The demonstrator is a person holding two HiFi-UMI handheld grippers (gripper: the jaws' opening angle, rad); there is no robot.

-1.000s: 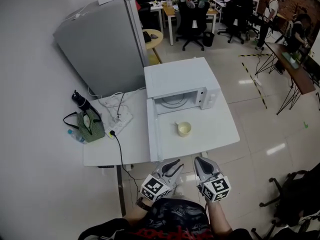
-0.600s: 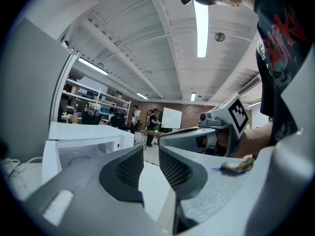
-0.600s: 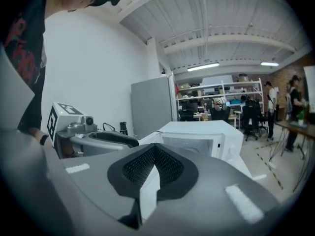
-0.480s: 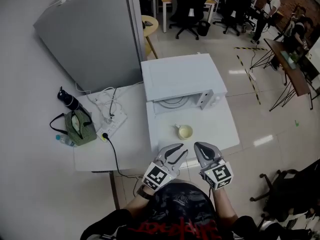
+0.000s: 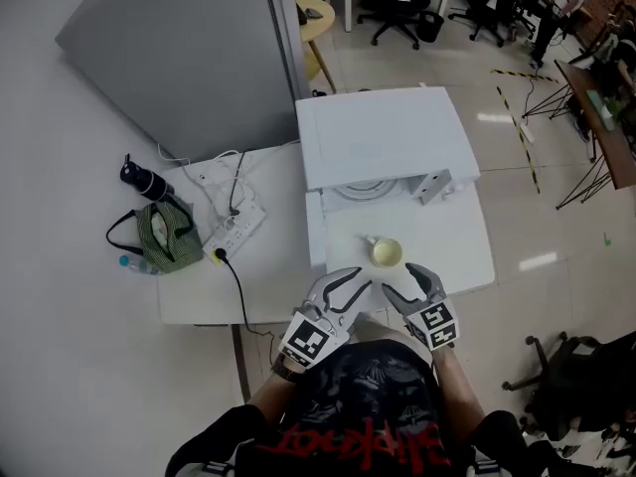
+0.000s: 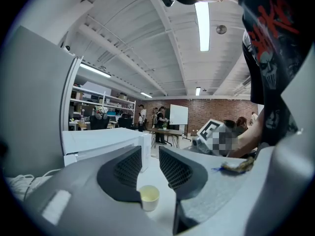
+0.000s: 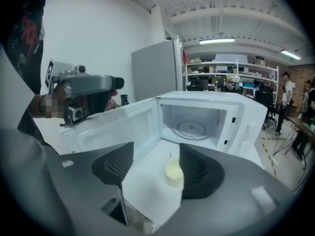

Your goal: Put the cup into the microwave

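A small pale yellow cup (image 5: 386, 252) stands on the white table in front of the white microwave (image 5: 383, 137), whose door (image 5: 316, 235) hangs open to the left. The glass turntable shows inside the microwave (image 7: 197, 119). My right gripper (image 5: 409, 284) is at the table's near edge, just short of the cup (image 7: 173, 172). Its jaws are opening, and the cup lies ahead between them, untouched. My left gripper (image 5: 358, 286) hovers beside it to the left, jaws nearly together and empty. From the left gripper (image 6: 150, 163) the cup (image 6: 149, 197) shows low and ahead.
A grey fridge (image 5: 189, 58) stands behind the table (image 5: 258, 286). On the table's left part lie a power strip (image 5: 235, 235) with cables, a green bag (image 5: 164, 237) and a dark bottle (image 5: 137, 179). Office chairs and desks fill the room beyond.
Both grippers have moved forward to the table's near edge, toward the cup. The right gripper has dropped lower and its jaws have parted. The left jaws stay close together.
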